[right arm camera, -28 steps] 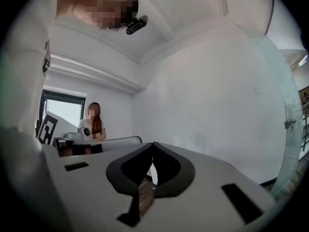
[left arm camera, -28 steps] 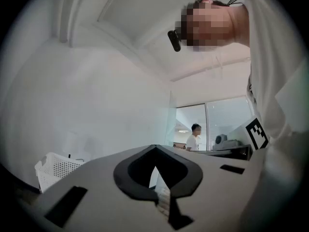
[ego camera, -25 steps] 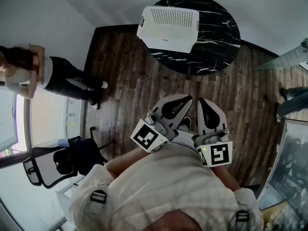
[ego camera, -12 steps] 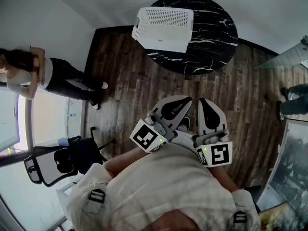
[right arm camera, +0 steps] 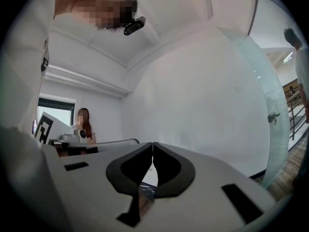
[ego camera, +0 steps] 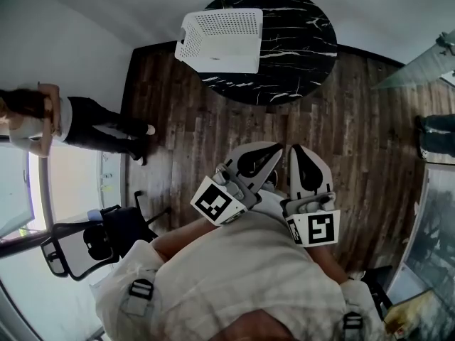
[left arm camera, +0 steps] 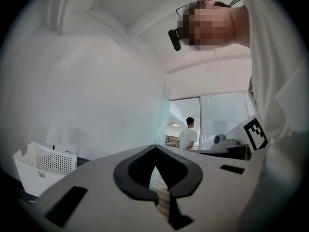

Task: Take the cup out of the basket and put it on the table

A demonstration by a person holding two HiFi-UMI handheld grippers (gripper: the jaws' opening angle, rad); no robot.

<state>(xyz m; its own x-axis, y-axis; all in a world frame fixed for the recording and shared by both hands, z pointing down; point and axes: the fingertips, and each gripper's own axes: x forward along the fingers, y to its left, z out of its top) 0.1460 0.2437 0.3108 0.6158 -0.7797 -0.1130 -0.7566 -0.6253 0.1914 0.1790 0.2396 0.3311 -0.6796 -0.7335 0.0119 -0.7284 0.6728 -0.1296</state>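
Note:
A white perforated basket (ego camera: 220,40) stands on the left part of a round black marble table (ego camera: 284,41) at the top of the head view; the same basket (left arm camera: 41,167) shows at the lower left of the left gripper view. No cup is visible; the basket's inside is hidden. My left gripper (ego camera: 274,150) and right gripper (ego camera: 293,150) are held close to my chest, side by side, well short of the table. Both are shut with nothing between the jaws. In the gripper views the left gripper (left arm camera: 154,149) and right gripper (right arm camera: 152,145) point upward at walls and ceiling.
Dark wood floor (ego camera: 213,126) lies between me and the table. A person in dark trousers (ego camera: 85,123) stands at the left near an office chair (ego camera: 92,236). Another person (left arm camera: 187,135) stands beyond a glass partition (right arm camera: 268,115). Someone's legs (ego camera: 437,133) show at the right edge.
The table and basket have shifted left and slightly up in the head view, as my head turned. Both grippers stay shut by my chest.

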